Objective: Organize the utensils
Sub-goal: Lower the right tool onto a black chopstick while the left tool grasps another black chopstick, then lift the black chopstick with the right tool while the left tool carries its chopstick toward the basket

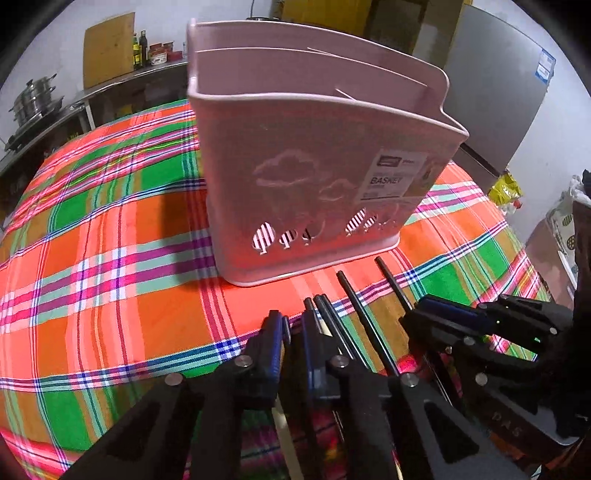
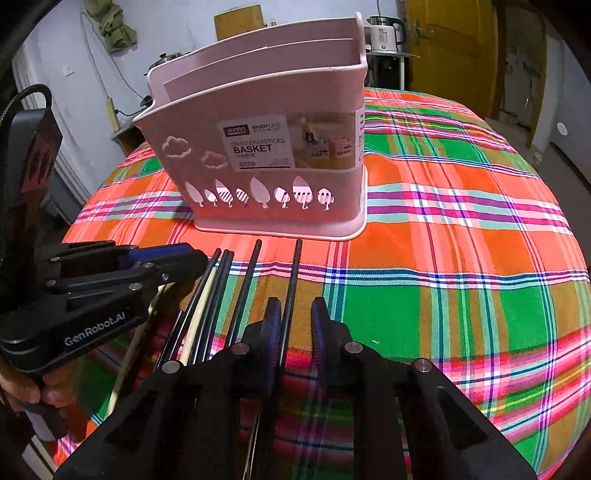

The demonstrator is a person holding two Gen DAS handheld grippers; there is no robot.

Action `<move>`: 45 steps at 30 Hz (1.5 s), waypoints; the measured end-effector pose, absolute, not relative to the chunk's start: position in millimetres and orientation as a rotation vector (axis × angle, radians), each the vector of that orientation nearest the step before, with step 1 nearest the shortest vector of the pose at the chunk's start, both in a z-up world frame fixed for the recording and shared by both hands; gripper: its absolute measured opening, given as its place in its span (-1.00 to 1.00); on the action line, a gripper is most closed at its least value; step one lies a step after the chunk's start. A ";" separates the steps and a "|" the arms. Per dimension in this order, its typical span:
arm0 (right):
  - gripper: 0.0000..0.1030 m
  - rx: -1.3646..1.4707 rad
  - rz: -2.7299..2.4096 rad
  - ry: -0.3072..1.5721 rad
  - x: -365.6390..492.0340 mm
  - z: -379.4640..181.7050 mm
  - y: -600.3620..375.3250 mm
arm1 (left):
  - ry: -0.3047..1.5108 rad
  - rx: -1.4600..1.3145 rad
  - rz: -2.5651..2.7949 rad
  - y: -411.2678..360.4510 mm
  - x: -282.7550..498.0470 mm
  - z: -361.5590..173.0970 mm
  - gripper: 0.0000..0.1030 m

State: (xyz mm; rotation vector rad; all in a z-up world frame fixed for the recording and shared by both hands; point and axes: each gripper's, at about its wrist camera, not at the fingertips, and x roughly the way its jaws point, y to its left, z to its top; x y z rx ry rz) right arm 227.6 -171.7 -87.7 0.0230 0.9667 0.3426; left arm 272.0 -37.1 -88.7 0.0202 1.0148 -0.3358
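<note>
A pink chopstick basket (image 1: 295, 158) (image 2: 266, 147) stands upright on the plaid tablecloth, with inner dividers. Several black chopsticks (image 1: 354, 310) (image 2: 251, 280) and one pale one (image 2: 201, 314) lie on the cloth in front of it, tips toward the basket. My left gripper (image 1: 291, 325) hovers low over the left end of the bunch, jaws a small gap apart with a chopstick tip between them. My right gripper (image 2: 293, 314) is open, its jaws either side of the rightmost black chopstick (image 2: 293, 280). Each gripper shows in the other's view, the left (image 2: 162, 258) and the right (image 1: 450, 317).
The round table carries an orange, green and pink plaid cloth (image 2: 461, 258). Behind stand a steel counter with pots and bottles (image 1: 40, 103), a grey fridge (image 1: 498, 92), a kettle (image 2: 384, 33) and a yellow door (image 2: 454, 48).
</note>
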 end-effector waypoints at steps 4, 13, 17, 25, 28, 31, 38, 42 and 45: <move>-0.84 0.027 0.341 0.975 227.1 -87.2 -174.4 | 1.021 0.018 -0.337 -37.1 270.4 -89.1 -0.86; -0.84 -0.008 0.329 0.994 231.4 -87.0 -171.7 | 1.039 0.183 -0.345 -56.4 271.6 -89.0 -0.86; -0.85 -0.011 0.332 0.998 235.4 -86.8 -170.1 | 1.039 0.173 -0.337 -56.8 273.1 -87.6 -0.87; -0.90 0.026 0.349 0.975 228.2 -73.7 -175.9 | 0.976 0.093 -0.363 -45.2 257.5 -55.9 -0.92; -0.90 0.020 0.355 0.952 223.0 -62.8 -175.3 | 0.938 0.073 -0.370 -37.0 248.6 -35.2 -0.93; -0.90 0.031 0.363 0.924 215.7 -49.1 -175.8 | 0.899 0.055 -0.381 -30.0 238.6 -13.0 -0.93; -0.90 0.056 0.377 0.856 198.7 -15.2 -180.9 | 0.812 0.035 -0.392 -26.6 222.4 36.4 -0.93; -0.90 0.057 0.379 0.811 188.8 5.6 -184.0 | 0.776 0.031 -0.391 -21.5 211.7 58.2 -0.93; -0.90 0.052 0.378 0.783 182.3 17.7 -185.8 | 0.755 0.028 -0.397 -20.0 204.6 72.0 -0.93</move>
